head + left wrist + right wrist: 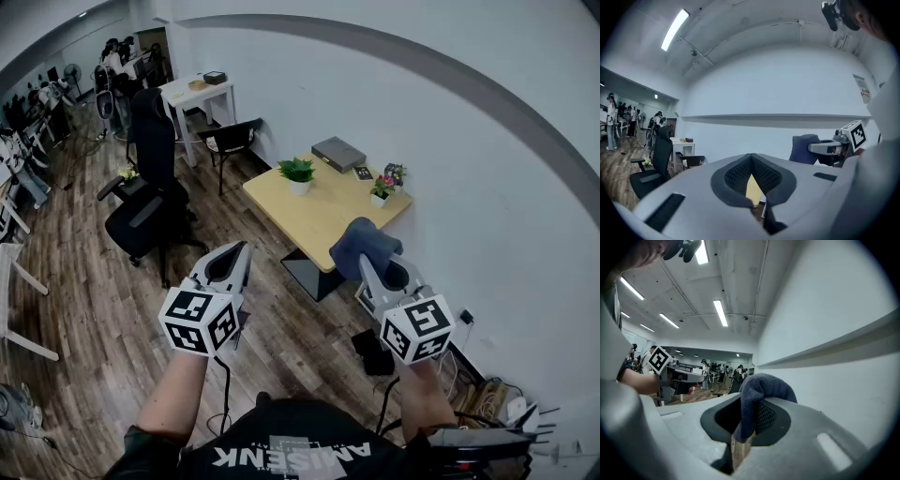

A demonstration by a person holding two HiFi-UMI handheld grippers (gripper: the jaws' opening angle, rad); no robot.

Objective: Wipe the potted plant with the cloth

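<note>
Both bare forearms (pixel 174 397) reach forward, side by side. The grey plastic left gripper (pixel 236 255) points ahead, its jaws pressed together with nothing between them. The grey plastic right gripper (pixel 379 270) has its jaws clamped on a folded dark blue cloth (pixel 764 385)

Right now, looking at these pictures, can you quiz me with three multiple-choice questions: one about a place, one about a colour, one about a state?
1. Where does the green potted plant stand?
A. on the wooden table
B. on the floor
C. on a stool

2. What colour is the cloth?
A. red
B. dark blue
C. yellow

3. How is the left gripper?
A. shut on the cloth
B. shut, holding nothing
C. wide open

Answers:
1 A, its white pot sits on the tabletop.
2 B, blue fabric bulges from the right gripper, whose jaws pinch it.
3 B, its jaws meet at the tips with nothing gripped.
</note>
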